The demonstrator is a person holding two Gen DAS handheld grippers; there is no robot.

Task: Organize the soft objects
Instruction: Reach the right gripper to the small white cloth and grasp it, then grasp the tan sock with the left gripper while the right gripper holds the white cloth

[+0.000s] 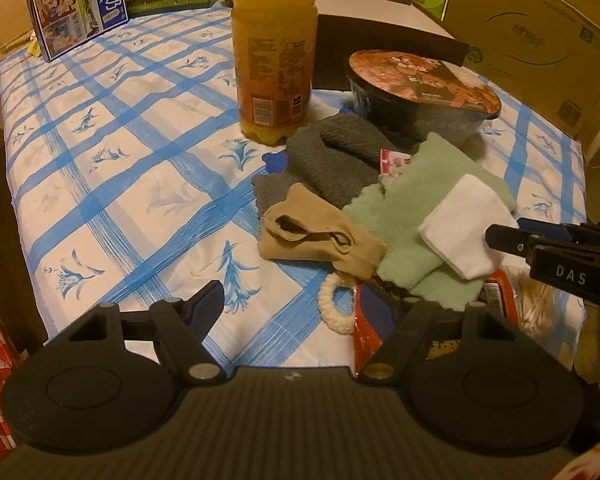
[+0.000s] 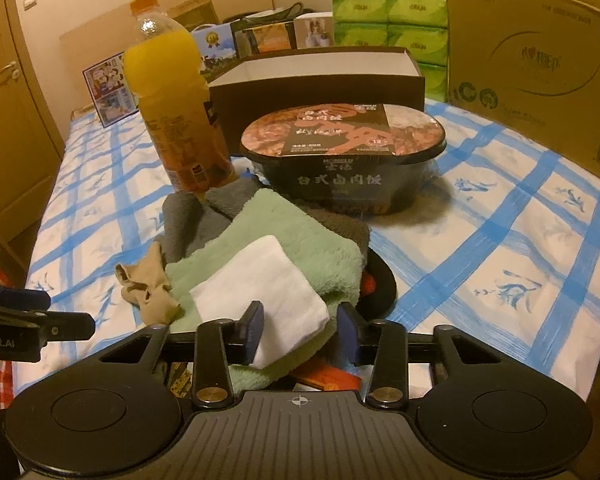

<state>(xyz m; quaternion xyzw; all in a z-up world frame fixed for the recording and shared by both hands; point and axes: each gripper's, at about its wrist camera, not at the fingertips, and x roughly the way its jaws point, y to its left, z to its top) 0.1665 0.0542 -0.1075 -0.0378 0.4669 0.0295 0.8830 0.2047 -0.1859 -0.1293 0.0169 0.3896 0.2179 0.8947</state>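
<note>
Right tongs (image 2: 300, 330) half closed, white cloth (image 2: 260, 292) between pads, not visibly pressed. Left tongs (image 1: 300, 300) wide open, empty. Cloth tops green towel (image 2: 284, 232) near worktop (image 2: 500, 240) front edge.

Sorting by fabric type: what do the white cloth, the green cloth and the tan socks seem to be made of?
White cloth: probably cotton, flat fine weave, matte. Green cloth: likely fleece or microfibre, fuzzy pile. Tan socks: thin stretchy knit, maybe nylon, smooth and crumpled.
</note>
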